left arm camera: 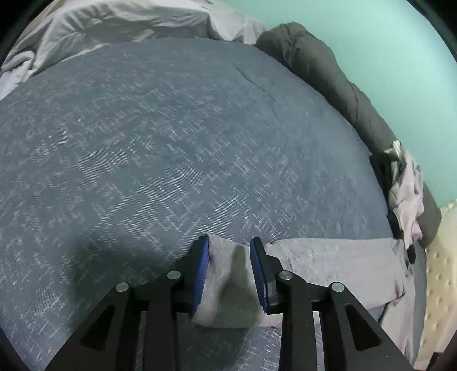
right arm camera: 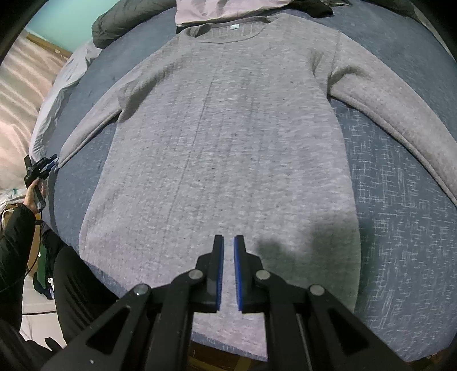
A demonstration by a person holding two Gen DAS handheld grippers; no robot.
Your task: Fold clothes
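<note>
While 1 grey sweatshirt [right arm camera: 222, 137] lies spread flat, front up, on 1 blue patterned bedspread [left arm camera: 160, 137], 2 grippers work at it. Its 2 sleeves stretch out to either side of the body. Ahead of the right gripper [right arm camera: 228, 245] the garment runs away toward the collar; the hem lies just under and behind those jaws, which are clenched to a thin slit with nothing between their 2 blue pads. That gripper points steeply down over the lower middle of the sweatshirt, its shadow falling just to the right of the jaws.

At the far left sleeve end sits the left gripper [left arm camera: 230, 248], held by 1 hand [right arm camera: 33, 197] coming out of 1 dark jacket sleeve [right arm camera: 14, 242]. Its jaws stand parted, and the sleeve cuff [left arm camera: 228, 274] lies loose between the 2 pads, which do not press it. It tilts downward at the bed, the sleeve trailing off to the right of the jaws.

Beyond the left jaws lie 1 dark rolled blanket [left arm camera: 322, 68] and 1 pale duvet [left arm camera: 120, 22].
</note>
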